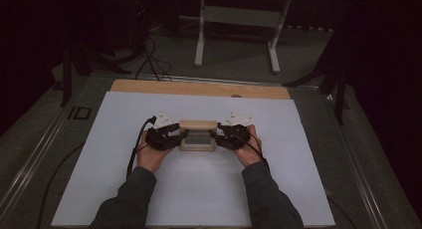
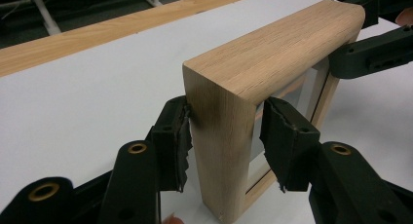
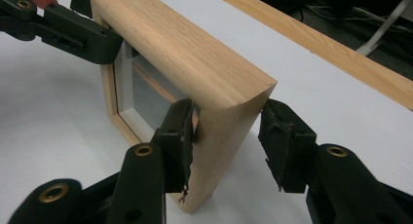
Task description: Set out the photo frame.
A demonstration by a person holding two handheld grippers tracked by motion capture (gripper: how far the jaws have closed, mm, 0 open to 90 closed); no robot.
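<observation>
A person's two hands hold a gripper to each end of a small wooden frame [image 1: 198,135] standing upright near the middle of a white bench [image 1: 124,189]. From above, the left gripper [image 1: 180,137] and right gripper [image 1: 215,136] face each other across the frame, dark sleeves reaching in from the bottom edge; the jaws are too small there to read. The left gripper view closes in on the frame's [image 2: 253,97] end post, which stands between the spread jaws: the left pad touches or nearly touches the wood at its top corner, while the right pad stands clear of it, beside the inner pane. That view also catches the other gripper's jaw [image 2: 375,56] at the far end of the frame. The right gripper view shows the opposite post [image 3: 214,117] between its own spread jaws, the left pad close against the pane side of the post and the right pad apart from the rounded outer face, with a gap showing. Here the glass pane [image 3: 146,95] and its light inner border are plain, and the left gripper's jaw [image 3: 73,31] reaches in at the far end. A wooden strip [image 1: 199,88] edges the bench's far side, and a white table stand [image 1: 239,30] sits on the floor beyond.
</observation>
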